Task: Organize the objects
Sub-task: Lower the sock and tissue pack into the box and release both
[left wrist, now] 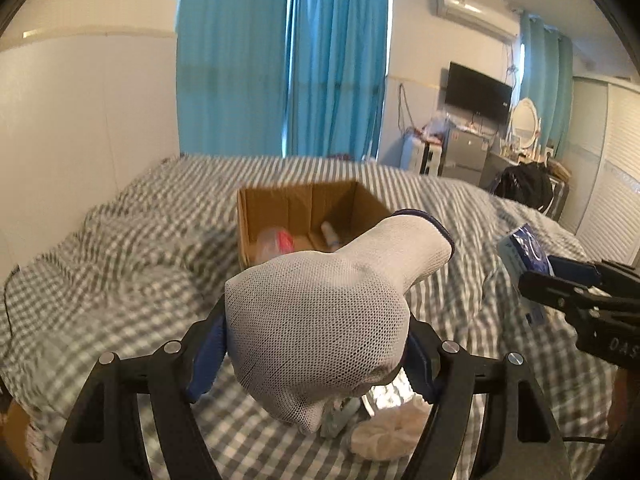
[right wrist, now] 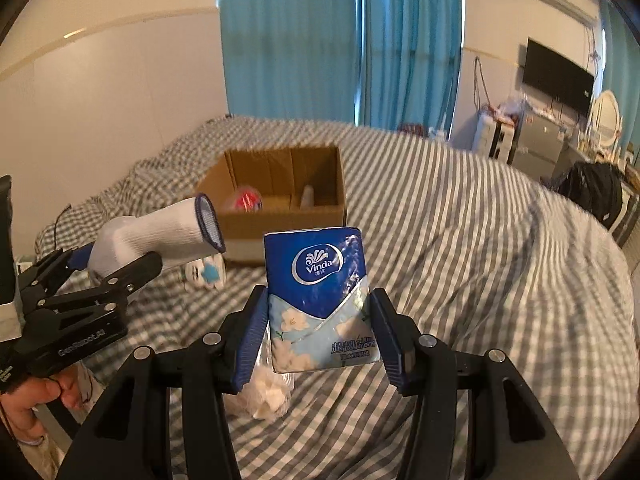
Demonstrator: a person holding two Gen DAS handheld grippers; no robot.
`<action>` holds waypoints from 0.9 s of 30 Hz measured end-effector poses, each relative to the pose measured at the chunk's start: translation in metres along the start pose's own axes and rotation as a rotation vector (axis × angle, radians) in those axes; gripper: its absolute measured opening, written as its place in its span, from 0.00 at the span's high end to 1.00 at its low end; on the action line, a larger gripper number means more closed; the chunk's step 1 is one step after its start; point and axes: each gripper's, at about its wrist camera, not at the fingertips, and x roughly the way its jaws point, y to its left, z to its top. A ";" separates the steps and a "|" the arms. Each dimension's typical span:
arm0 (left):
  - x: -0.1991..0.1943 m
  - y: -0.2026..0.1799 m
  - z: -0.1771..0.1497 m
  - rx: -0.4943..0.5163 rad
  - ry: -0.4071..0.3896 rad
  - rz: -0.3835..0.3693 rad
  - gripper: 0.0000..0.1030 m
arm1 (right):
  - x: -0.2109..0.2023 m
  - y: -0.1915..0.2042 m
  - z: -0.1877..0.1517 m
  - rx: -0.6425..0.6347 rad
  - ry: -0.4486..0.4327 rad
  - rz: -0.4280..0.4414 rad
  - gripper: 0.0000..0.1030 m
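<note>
My left gripper [left wrist: 316, 344] is shut on a white sock [left wrist: 320, 320] with a dark blue cuff and holds it above the bed; it also shows in the right wrist view [right wrist: 160, 236]. My right gripper [right wrist: 320, 332] is shut on a blue Vinda tissue pack [right wrist: 320, 300], held upright above the bed; the pack also shows at the right of the left wrist view [left wrist: 524, 252]. An open cardboard box [right wrist: 280, 216] stands on the bed ahead of both grippers. It holds a red and clear item [right wrist: 244, 200] and a small white bottle [right wrist: 307, 196].
The bed has a grey checked cover [right wrist: 460, 260]. A bag of white cotton pads [right wrist: 268, 396] and a small white and blue packet [right wrist: 208, 272] lie on it near the grippers. Blue curtains [right wrist: 340, 40] hang behind. A dresser, TV and black bag stand at the far right.
</note>
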 end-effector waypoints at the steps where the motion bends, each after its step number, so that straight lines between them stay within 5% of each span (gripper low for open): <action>1: -0.002 0.000 0.007 0.003 -0.015 0.001 0.26 | -0.002 0.001 0.006 -0.004 -0.010 0.003 0.50; 8: 0.007 -0.002 0.054 0.036 -0.088 0.025 0.26 | 0.003 0.002 0.060 -0.057 -0.089 0.044 0.50; 19: 0.085 0.023 0.126 -0.025 -0.119 0.062 0.26 | 0.054 0.012 0.163 -0.100 -0.180 0.125 0.50; 27: 0.156 0.034 0.124 -0.020 -0.066 0.086 0.26 | 0.140 0.018 0.184 -0.082 -0.127 0.140 0.50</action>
